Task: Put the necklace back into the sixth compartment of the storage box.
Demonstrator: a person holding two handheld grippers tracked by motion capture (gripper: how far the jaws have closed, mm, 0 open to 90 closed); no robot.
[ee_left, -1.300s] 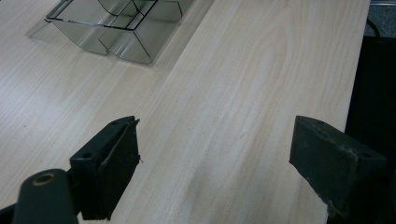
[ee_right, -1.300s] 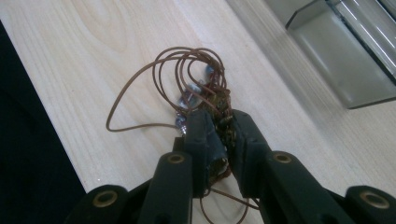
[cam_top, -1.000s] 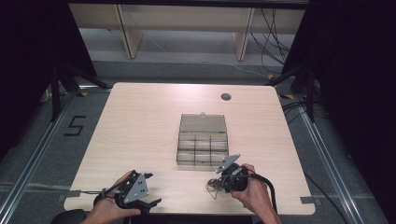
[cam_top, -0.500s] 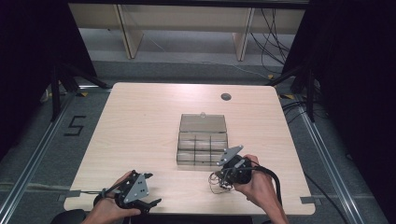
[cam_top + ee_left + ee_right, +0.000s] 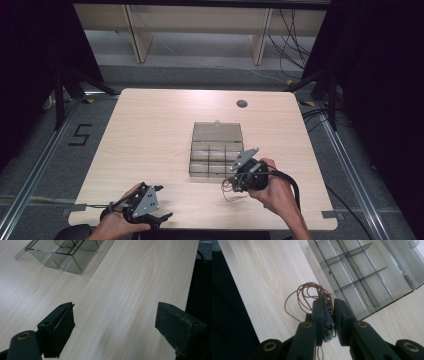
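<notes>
Just beyond the right gripper (image 5: 328,312), jaws clamped on a beaded cord necklace (image 5: 310,296), sits the compartment box (image 5: 216,150); left gripper (image 5: 113,330) gapes empty, farther off.

Light wood-grain table (image 5: 150,130); a round dark grommet (image 5: 242,103) sits near its far edge, right of centre; floor marking "5" (image 5: 80,134) lies beyond the table's left edge; black cables (image 5: 295,45) trail past the far right corner; pale shelving uprights (image 5: 132,32) stand beyond the far edge.
</notes>
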